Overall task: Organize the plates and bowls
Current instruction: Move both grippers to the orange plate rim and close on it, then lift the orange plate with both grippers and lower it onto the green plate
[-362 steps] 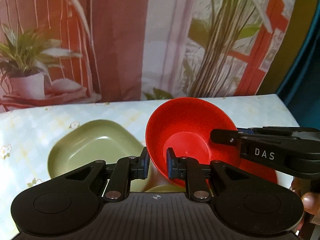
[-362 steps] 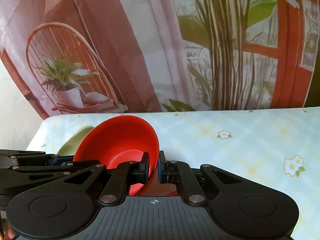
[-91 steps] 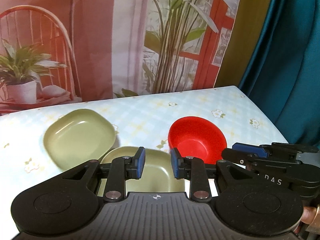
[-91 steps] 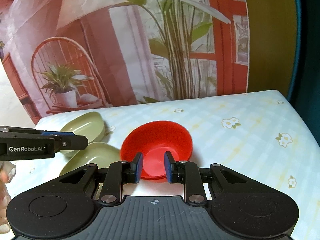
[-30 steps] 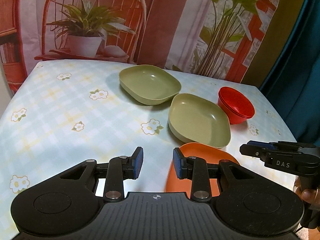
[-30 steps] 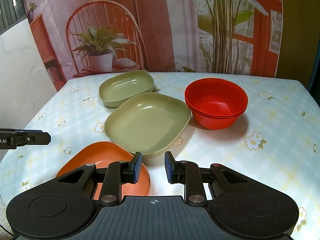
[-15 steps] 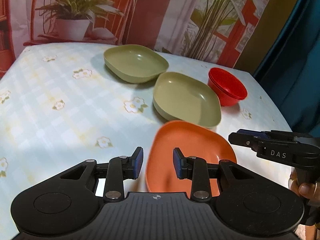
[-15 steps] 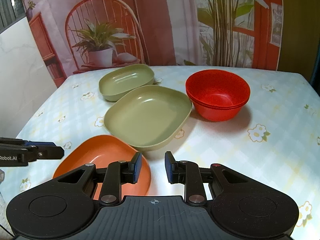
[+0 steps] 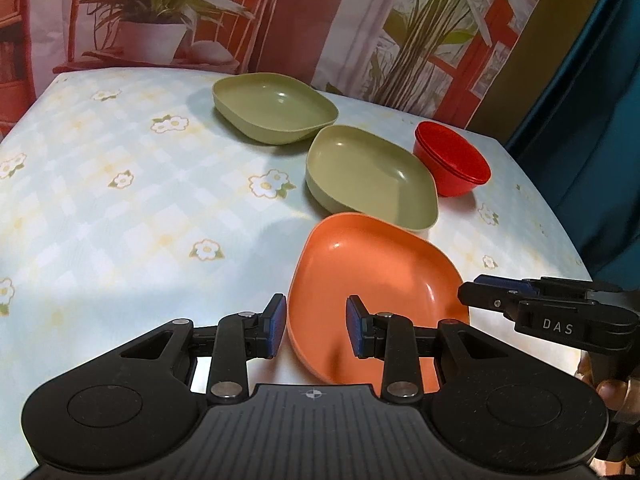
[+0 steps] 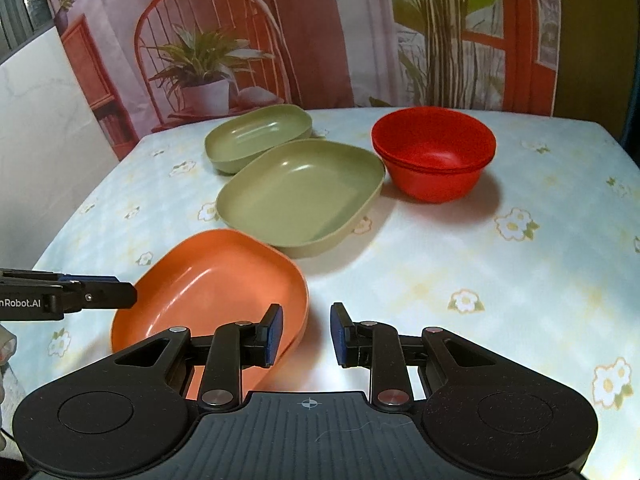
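An orange plate [image 9: 376,272] lies nearest me on the flowered tablecloth; it also shows in the right wrist view [image 10: 212,284]. My left gripper [image 9: 316,326] is open, its jaws on either side of the plate's near left rim. My right gripper [image 10: 306,334] is open, its jaws on either side of the plate's right rim. Behind the orange plate lie a green plate [image 9: 370,174] [image 10: 300,196] and a second green plate [image 9: 274,112] [image 10: 258,134]. Stacked red bowls [image 9: 452,162] [image 10: 434,158] stand to the right.
The table [image 9: 120,208] carries a pale flowered cloth [image 10: 500,264]. A printed backdrop with a chair and plants hangs behind it. A teal curtain [image 9: 592,100] hangs at the right. The table edge falls away at the left and right sides.
Both grippers have moved closer to the orange plate, which now sits between each gripper's jaws. The plates and bowls have not moved.
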Tool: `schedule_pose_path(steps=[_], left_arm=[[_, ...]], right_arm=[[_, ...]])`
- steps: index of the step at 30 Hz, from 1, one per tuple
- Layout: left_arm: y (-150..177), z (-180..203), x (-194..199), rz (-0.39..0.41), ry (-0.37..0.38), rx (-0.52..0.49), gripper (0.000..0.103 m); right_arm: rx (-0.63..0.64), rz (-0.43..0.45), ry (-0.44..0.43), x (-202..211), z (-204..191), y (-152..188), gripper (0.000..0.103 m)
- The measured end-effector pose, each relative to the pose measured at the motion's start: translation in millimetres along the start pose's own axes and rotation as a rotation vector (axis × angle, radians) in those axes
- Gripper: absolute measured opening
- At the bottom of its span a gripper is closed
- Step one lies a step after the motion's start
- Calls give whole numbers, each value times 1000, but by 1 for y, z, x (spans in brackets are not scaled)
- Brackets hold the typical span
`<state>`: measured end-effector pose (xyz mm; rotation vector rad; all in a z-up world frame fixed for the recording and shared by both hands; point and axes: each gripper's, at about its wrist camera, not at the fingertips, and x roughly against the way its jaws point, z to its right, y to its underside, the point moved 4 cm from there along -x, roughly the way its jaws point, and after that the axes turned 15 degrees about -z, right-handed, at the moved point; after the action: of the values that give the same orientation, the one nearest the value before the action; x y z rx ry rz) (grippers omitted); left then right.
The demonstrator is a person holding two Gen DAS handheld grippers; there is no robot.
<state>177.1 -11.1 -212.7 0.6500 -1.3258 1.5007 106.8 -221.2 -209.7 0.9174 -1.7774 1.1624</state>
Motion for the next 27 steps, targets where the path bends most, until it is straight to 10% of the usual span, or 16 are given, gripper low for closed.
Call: schedule_pose_path(steps=[19,27], left_arm=[[16,-12,-12,-46,29,59,33],[17,-14,-12,-30,35,68,18]], right_arm=[[-15,-51,-53,-14,-4,12,27],[6,-63,-66,-21,-10,13,23]])
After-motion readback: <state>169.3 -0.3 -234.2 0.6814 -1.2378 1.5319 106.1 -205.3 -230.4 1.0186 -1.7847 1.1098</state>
